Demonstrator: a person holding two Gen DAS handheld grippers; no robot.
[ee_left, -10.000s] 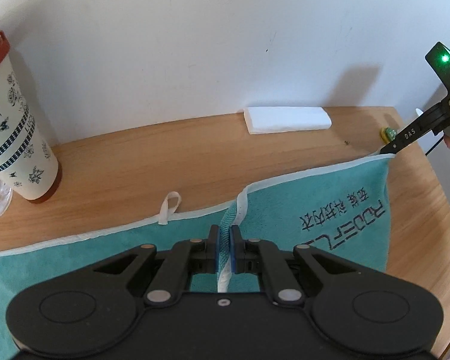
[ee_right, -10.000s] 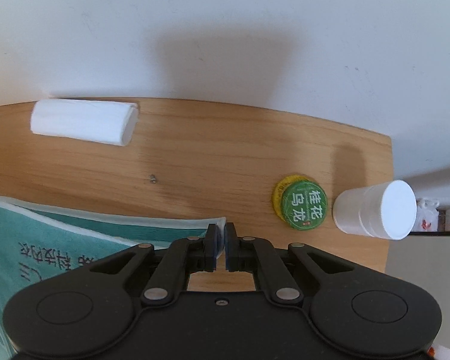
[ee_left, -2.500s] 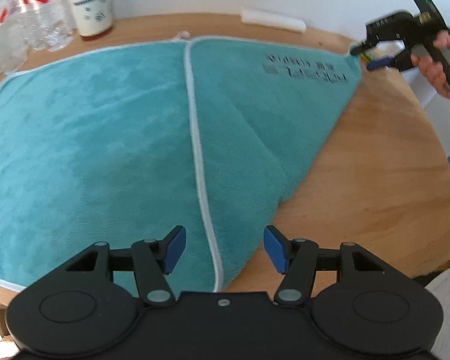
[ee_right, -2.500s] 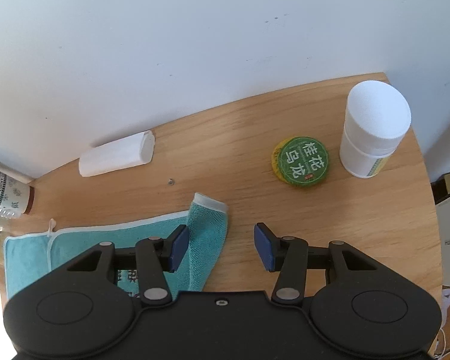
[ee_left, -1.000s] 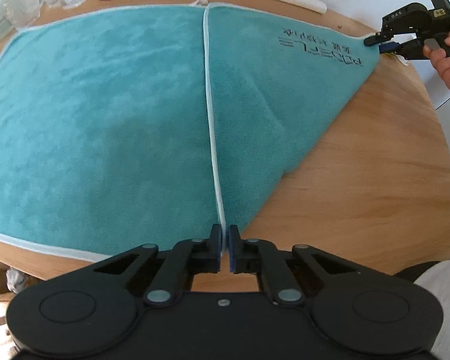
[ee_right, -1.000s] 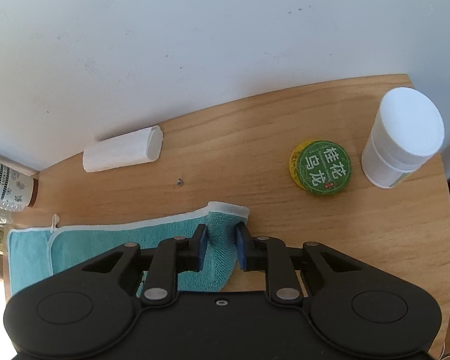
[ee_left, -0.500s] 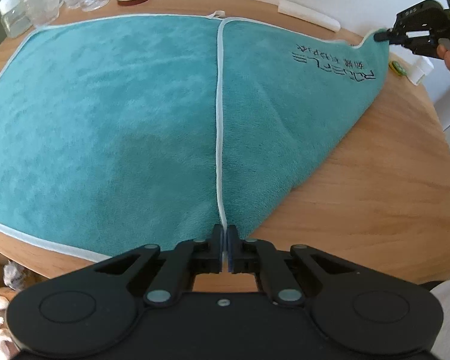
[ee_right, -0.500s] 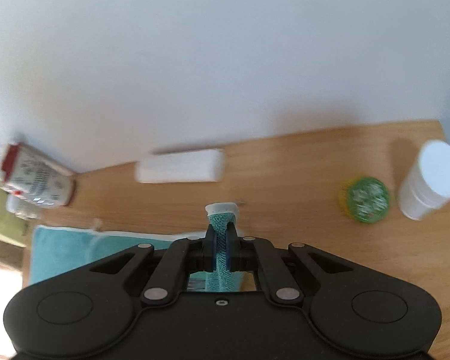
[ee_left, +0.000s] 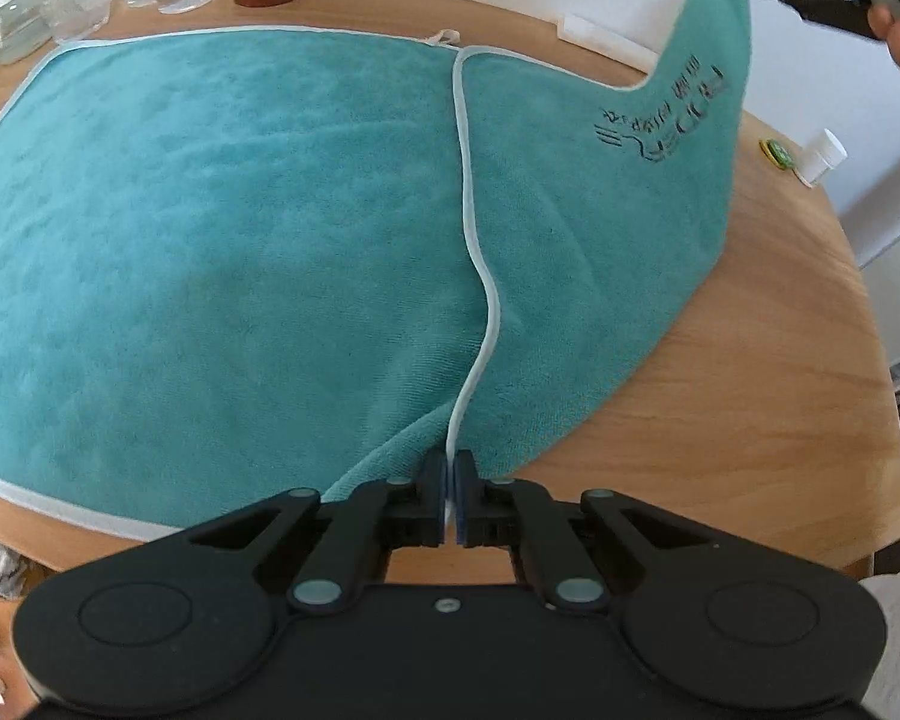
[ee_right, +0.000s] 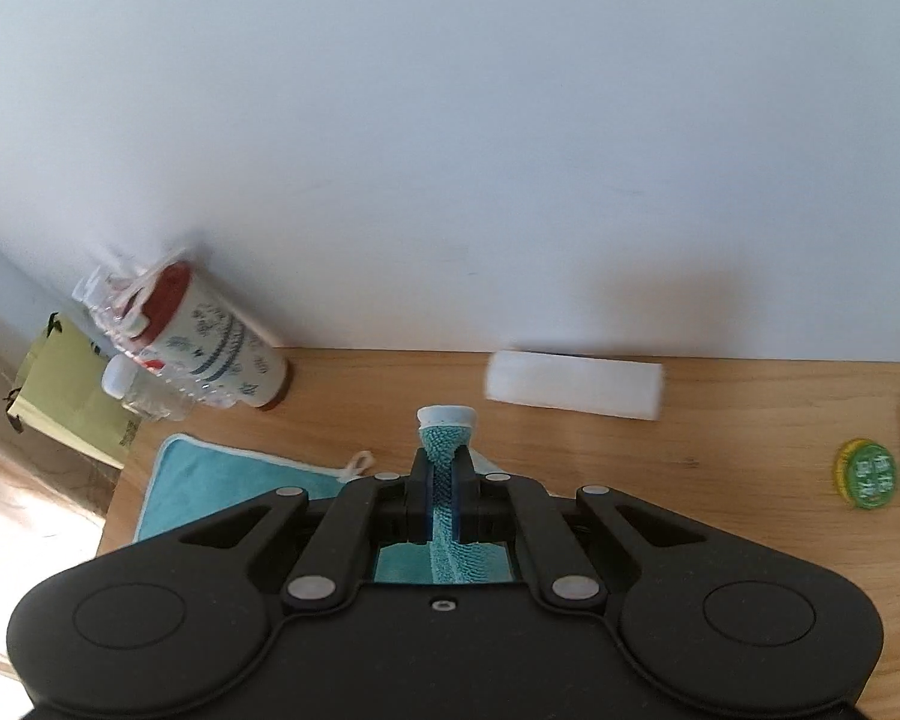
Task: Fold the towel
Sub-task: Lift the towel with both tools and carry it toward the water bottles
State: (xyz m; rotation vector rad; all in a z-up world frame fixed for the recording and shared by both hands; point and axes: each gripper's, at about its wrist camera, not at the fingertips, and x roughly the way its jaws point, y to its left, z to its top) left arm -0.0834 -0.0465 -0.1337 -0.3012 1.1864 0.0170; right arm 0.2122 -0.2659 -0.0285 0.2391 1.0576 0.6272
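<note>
My right hand-held gripper (ee_right: 444, 483) blocks most of the towel (ee_left: 222, 252), clamped on its far corner lifted off the desk (ee_left: 780, 372); my left hand-held gripper (ee_left: 449, 495) pinches the near hem.

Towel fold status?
Done: the right flap of the towel already lies folded over. In hand: the left hand-held gripper pinches the near corner, and the right hand-held gripper has the far corner raised. Left: carry both corners across and lay flat.
</note>
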